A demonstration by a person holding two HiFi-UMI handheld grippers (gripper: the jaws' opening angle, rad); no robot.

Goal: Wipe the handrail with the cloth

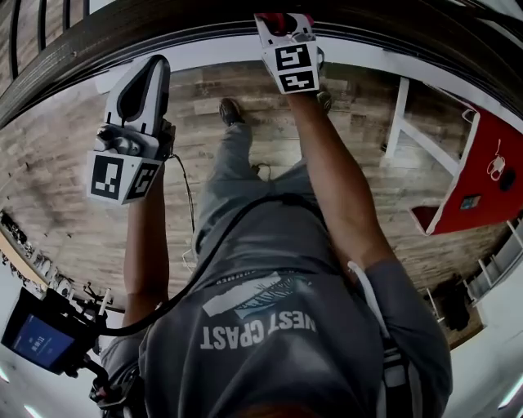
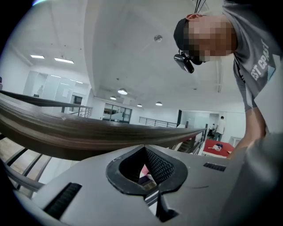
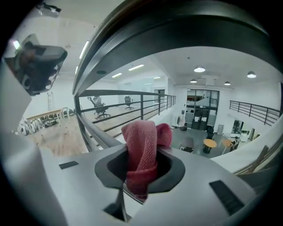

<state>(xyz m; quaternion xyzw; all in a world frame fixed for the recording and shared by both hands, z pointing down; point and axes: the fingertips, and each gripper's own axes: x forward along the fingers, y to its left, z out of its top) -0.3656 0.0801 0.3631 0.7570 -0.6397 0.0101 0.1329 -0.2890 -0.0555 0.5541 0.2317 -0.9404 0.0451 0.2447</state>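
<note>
The handrail [image 1: 163,33] is a dark wooden bar curving across the top of the head view. My right gripper [image 1: 279,20] is raised to its underside and is shut on a red cloth [image 3: 140,152]. The cloth's folded end sticks out past the jaws, and the handrail [image 3: 177,31] arches just above it. Whether the two touch cannot be told. My left gripper [image 1: 149,77] is lower and to the left, a little short of the rail. Its jaws [image 2: 146,167] are shut with nothing between them, and the brown handrail [image 2: 88,132] runs across right in front of it.
Thin metal railing bars [image 3: 90,130] run below the handrail, with an open atrium beyond. A red-topped table on white legs [image 1: 470,192] stands at the right on the wooden floor [image 1: 73,180]. A device with a lit screen [image 1: 37,339] and a cable hang at my lower left.
</note>
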